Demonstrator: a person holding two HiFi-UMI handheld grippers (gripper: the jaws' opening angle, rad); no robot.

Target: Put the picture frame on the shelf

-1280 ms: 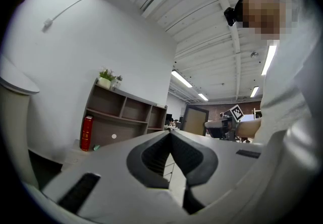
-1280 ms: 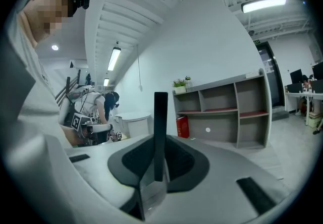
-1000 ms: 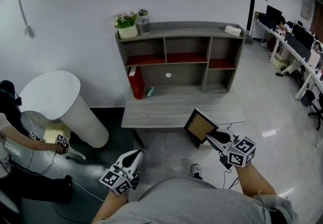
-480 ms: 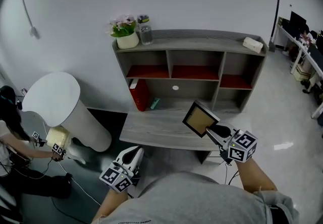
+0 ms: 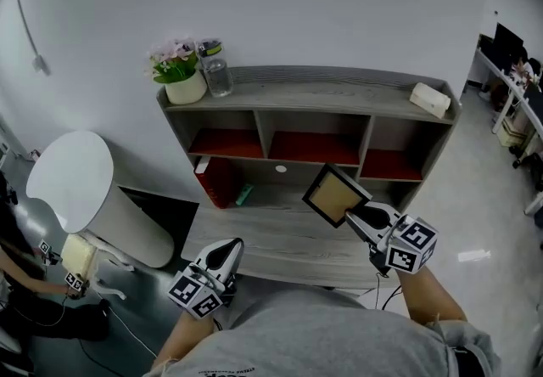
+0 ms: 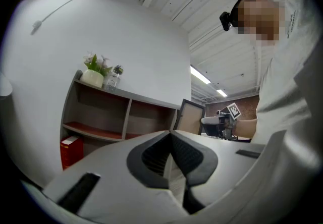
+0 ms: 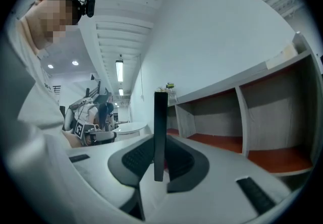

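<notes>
The picture frame, black-edged with a tan backing, is held tilted above the grey desk top, in front of the shelf unit's lower compartments. My right gripper is shut on its lower corner. In the right gripper view the frame stands edge-on between the pads. The grey shelf unit has red inner boards. My left gripper hovers at the desk's near left edge, shut with nothing in it. From there I see the frame to the right of the shelf.
On the shelf top stand a flower pot, a jar and a white box. A red book and a small teal item sit low left. A white cylinder and a seated person are at left.
Both grippers have moved forward towards the shelf, the right one carrying the frame. The shelf now looks nearer and larger; the frame is over the desk top.
</notes>
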